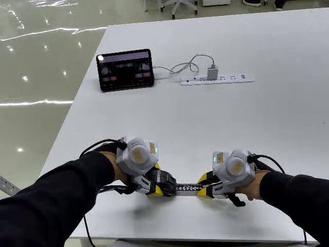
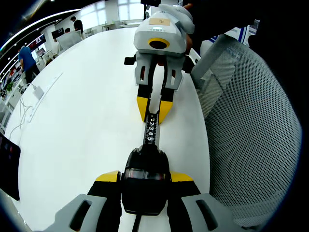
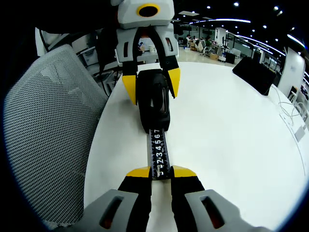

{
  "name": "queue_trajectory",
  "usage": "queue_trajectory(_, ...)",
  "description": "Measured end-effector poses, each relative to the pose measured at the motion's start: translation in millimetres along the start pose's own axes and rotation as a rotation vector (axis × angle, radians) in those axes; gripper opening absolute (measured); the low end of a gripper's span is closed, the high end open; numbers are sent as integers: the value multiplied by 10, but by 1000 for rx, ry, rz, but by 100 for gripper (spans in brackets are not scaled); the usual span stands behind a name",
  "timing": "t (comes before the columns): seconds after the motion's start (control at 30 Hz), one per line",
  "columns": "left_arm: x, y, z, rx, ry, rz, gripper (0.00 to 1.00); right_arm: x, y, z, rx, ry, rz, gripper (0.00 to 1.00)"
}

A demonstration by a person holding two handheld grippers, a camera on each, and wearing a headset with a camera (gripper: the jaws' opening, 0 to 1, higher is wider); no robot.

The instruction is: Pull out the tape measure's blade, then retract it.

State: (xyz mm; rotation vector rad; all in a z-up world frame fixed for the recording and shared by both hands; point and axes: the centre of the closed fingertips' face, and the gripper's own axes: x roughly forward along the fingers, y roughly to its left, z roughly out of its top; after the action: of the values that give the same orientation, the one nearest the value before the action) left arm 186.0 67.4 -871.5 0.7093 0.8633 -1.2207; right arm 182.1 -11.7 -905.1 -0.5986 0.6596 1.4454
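Left claw: the grey left claw (image 1: 156,183) with yellow tips is pinching the black, rounded tape measure case (image 2: 146,181), one jaw pressed against each flank.
Right claw: the matching grey and yellow right claw (image 3: 161,173) is clamped on the outer end of the blade and faces the left claw tip to tip.
Blade: the narrow dark blade (image 3: 157,147) with white numerals runs straight from the mouth of the case to the right claw. Only a short stretch is out, with digits up to about 7 readable in the right gripper view. It sits low over the surface, but I cannot tell whether it touches it.
Tape measure position: the case is near the front edge of the broad white surface (image 1: 205,118), between the two grippers, with the case on the left and the free end on the right.
Arms: long black sleeves (image 1: 56,200) reach in from both lower corners of the head view.
Far side: a black tablet (image 1: 125,69) with a lit screen lies well apart from the grippers. Just beside it is a white power strip (image 1: 226,78) with a white charger (image 1: 213,72) plugged in. A grey cable (image 1: 180,67) loops from the charger towards the tablet.
Seat: a grey mesh chair back (image 3: 48,130) stands at the surface's near edge.
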Motion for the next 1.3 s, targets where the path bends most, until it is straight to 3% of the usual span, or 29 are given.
queue_trajectory(0.7, 0, 2, -6, -7, -11, 8, 32, -112, -11, -116, 31, -6, -2, 10)
queue_trajectory(1.3, 3, -5, -3, -13, -9, 7, 32, -180, -32, -194, 10, 4, -9, 10)
